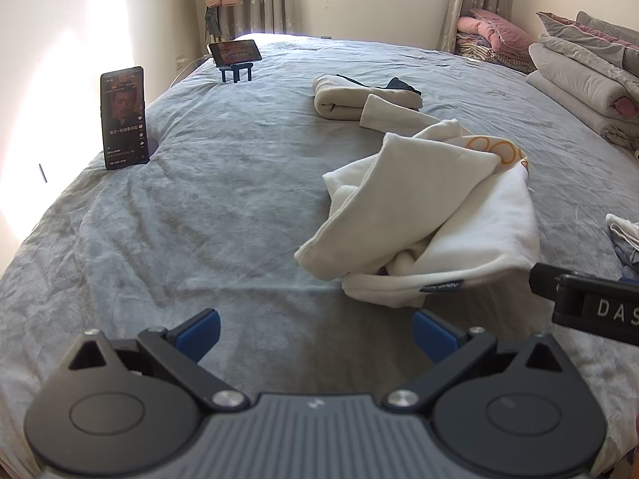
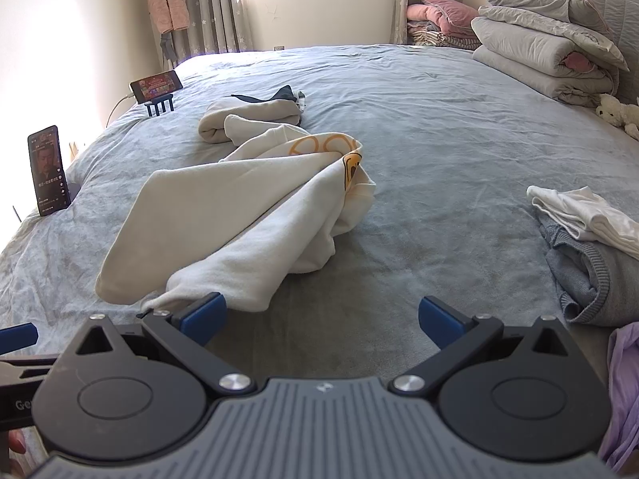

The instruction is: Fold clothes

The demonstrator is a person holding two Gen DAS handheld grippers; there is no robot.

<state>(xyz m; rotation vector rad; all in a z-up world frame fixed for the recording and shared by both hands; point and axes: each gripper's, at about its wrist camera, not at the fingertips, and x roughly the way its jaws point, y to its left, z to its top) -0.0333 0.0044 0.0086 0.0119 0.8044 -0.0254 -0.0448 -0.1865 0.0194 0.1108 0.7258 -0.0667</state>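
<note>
A crumpled cream sweatshirt with an orange print [image 1: 431,215] lies on the grey bed [image 1: 223,215]; it also shows in the right wrist view [image 2: 247,215]. A folded cream garment [image 1: 359,99] lies behind it, also in the right wrist view [image 2: 247,119]. My left gripper [image 1: 315,335] is open and empty, just short of the sweatshirt's near edge. My right gripper [image 2: 321,319] is open and empty; its left fingertip [image 2: 203,315] is at the sweatshirt's near corner. The right gripper's body [image 1: 591,303] shows at the right edge of the left wrist view.
A pile of white and grey clothes [image 2: 591,247] lies at the right, with a purple cloth [image 2: 623,391] nearer. An upright phone [image 1: 124,117] and a phone on a stand [image 1: 235,54] sit at the left. Stacked quilts and pillows [image 2: 547,44] fill the far right.
</note>
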